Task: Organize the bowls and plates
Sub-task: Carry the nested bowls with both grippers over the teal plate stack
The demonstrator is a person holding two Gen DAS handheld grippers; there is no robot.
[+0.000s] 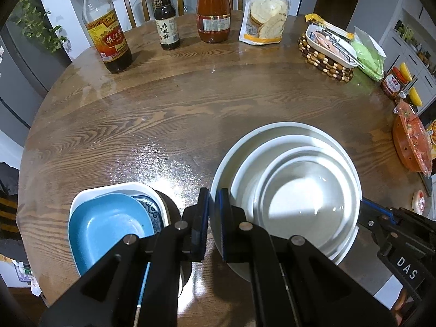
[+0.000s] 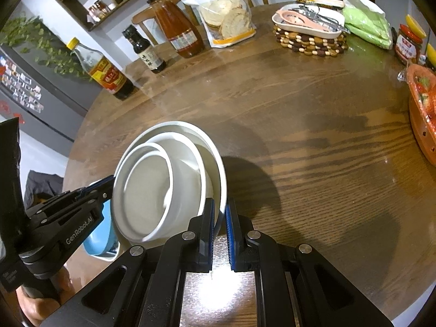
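On the round wooden table (image 1: 174,125) sits a nest of three white bowls (image 1: 299,190), and both tools grip the outermost bowl's rim from opposite sides: the left tool (image 1: 212,212) is pinched tight on the rim nearest its camera, and the right tool (image 2: 221,218) is clamped narrowly on the rim at its side. The left tool's body reads "GenRobot.AI" in the right wrist view, and the right tool's body reads "DAS". Just left of the nest lies a blue dish (image 1: 109,226) stacked in a white dish (image 1: 120,188). Along the far edge stand a vinegar bottle (image 1: 105,30) with a red and gold label, a small dark sauce bottle (image 1: 165,17), a red sauce bottle (image 1: 213,8) and a flour bag (image 1: 268,8) printed "低筋小麦粉".
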